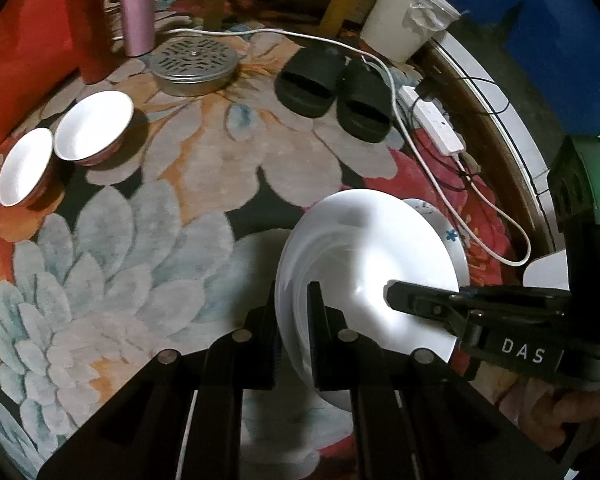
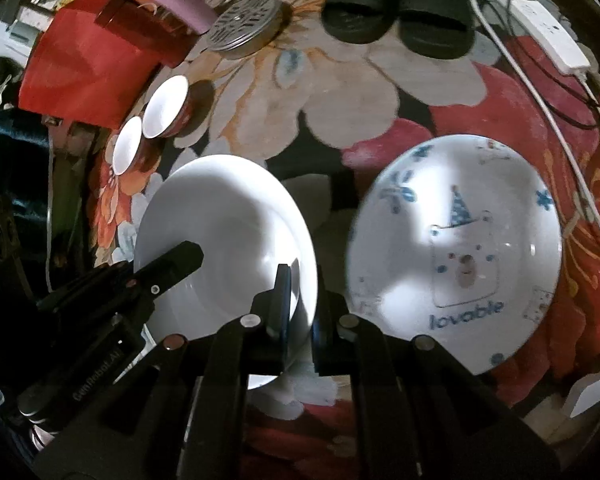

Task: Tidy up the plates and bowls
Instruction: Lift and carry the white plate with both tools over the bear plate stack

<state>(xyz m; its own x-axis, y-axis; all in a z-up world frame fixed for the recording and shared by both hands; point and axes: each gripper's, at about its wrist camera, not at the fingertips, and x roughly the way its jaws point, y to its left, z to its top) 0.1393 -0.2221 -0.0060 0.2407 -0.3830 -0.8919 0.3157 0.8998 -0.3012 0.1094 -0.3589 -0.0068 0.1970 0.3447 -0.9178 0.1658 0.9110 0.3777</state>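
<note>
A plain white plate point(image 1: 364, 264) is held above the floral rug by both grippers. My left gripper point(image 1: 292, 312) is shut on its near left rim. My right gripper point(image 2: 302, 300) is shut on its right rim point(image 2: 308, 248) and also shows in the left wrist view point(image 1: 404, 300). A white plate with blue cartoon print and the word "lovable" point(image 2: 456, 248) lies on the rug to the right, partly hidden behind the white plate in the left wrist view point(image 1: 444, 224). Two red bowls with white insides point(image 1: 94, 126) point(image 1: 24, 166) sit side by side at the far left.
A round perforated metal tin point(image 1: 194, 62), a pink tumbler point(image 1: 136, 8), red boxes point(image 1: 28, 48), black slippers point(image 1: 336, 84), a white power strip with cables point(image 1: 432, 120) and a plastic cup point(image 1: 404, 20) lie around the rug's far edge.
</note>
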